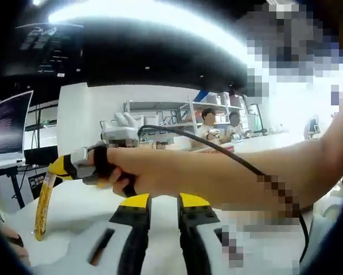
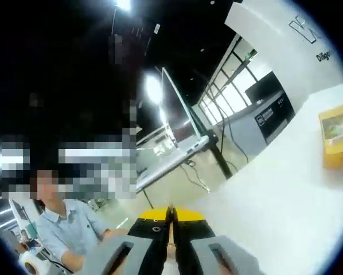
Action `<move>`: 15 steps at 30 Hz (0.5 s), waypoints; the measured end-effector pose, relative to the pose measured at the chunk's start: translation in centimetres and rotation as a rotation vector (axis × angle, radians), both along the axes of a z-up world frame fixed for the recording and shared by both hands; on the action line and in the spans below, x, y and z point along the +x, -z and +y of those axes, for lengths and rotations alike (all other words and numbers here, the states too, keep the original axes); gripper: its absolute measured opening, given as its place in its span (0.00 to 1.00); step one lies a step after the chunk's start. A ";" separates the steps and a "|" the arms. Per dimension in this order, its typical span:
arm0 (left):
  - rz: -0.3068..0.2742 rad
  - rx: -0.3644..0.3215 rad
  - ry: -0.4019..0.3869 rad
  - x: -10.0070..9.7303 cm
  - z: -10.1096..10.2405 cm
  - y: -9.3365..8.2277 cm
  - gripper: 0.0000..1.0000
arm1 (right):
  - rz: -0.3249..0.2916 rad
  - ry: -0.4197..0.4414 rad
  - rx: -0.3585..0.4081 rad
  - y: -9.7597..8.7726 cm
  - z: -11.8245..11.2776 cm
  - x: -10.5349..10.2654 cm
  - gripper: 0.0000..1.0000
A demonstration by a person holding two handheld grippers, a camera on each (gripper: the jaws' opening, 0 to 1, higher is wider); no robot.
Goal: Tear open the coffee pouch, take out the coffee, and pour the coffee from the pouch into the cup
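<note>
The left hand-held gripper (image 1: 164, 201) is showing in the left gripper view with its yellow-tipped jaws standing apart, a narrow gap between them and nothing in it. Ahead of it, the right hand-held gripper (image 1: 55, 168) is crossing the view from the right, carried by the person's hand (image 1: 125, 172) and bare forearm. Its yellow-and-black tip is pinching the top of a long, thin, translucent amber coffee pouch (image 1: 43, 205), which is hanging down with its lower end at or just above the white bench (image 1: 80, 212); contact with the bench cannot be told. A black cable (image 1: 217, 150) is running along the forearm. A dark monitor (image 1: 8, 123) is standing at the left edge, and shelving (image 1: 177, 114) with two seated people is lying far behind.

In the right gripper view, the right hand-held gripper (image 2: 171, 220) is showing its jaws pressed together, with a thin sliver of something pale caught between them lower down. The view is tilted. A yellow box (image 2: 338, 134) is resting on the white bench (image 2: 275, 195), well apart from the jaws. A person in a light shirt (image 2: 65, 232) is sitting at lower left beside a roll of tape (image 2: 34, 263).
</note>
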State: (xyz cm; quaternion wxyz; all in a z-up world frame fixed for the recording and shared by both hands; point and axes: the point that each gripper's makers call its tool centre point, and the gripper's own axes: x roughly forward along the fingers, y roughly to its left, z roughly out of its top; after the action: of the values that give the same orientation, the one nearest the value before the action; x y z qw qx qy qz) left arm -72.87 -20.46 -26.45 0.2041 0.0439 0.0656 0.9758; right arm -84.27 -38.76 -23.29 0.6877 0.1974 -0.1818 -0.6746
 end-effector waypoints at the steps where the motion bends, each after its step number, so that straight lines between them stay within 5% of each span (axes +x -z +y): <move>1: 0.001 0.006 0.000 -0.1 -0.1 -0.1 0.21 | 0.009 0.006 0.003 0.1 0.1 0.0 0.04; 15: 0.008 0.003 0.026 0.4 0.5 -0.4 0.21 | 0.180 0.029 0.025 0.6 0.2 1.7 0.21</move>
State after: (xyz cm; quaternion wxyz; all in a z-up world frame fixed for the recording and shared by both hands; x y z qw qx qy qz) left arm -72.51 -19.96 -26.07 0.2163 0.0493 0.0642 0.9730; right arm -82.61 -38.53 -23.91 0.6888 0.1421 -0.1138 -0.7017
